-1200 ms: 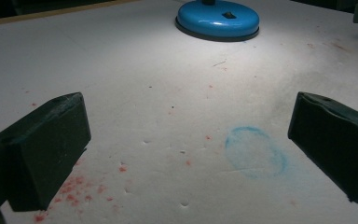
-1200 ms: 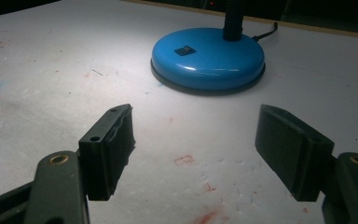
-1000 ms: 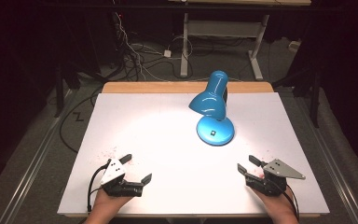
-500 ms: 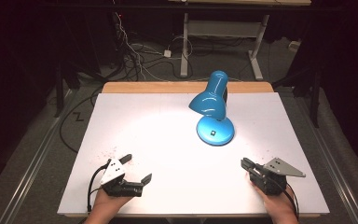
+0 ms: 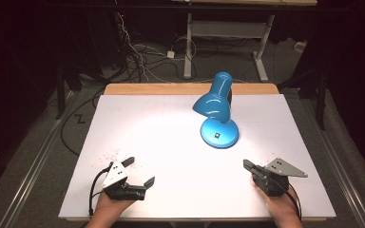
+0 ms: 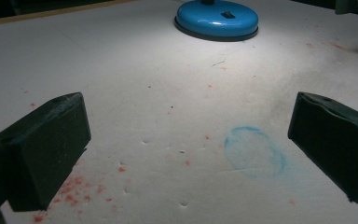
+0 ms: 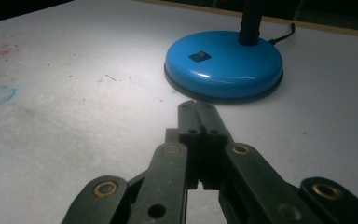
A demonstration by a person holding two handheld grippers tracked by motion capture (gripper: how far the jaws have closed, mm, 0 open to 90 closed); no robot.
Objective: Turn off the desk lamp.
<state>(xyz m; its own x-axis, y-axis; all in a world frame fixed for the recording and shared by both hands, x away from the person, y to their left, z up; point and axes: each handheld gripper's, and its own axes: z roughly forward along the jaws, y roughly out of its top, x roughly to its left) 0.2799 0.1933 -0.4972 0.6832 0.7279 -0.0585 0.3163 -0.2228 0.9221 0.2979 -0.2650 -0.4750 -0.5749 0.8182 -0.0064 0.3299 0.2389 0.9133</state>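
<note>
The left gripper (image 5: 135, 175) rests low on the table (image 5: 142, 137), jaws spread wide and empty, red specks and a faint blue ring (image 6: 255, 151) on the surface between them. The right gripper (image 5: 248, 166) lies flat opposite, jaws pressed together on nothing. Ahead of its tips, near but apart, stands the lamp (image 5: 217, 114): glossy blue, round base (image 7: 223, 64) with a small black switch, ribbed black neck, shade tilted down, lighting the table.
</note>
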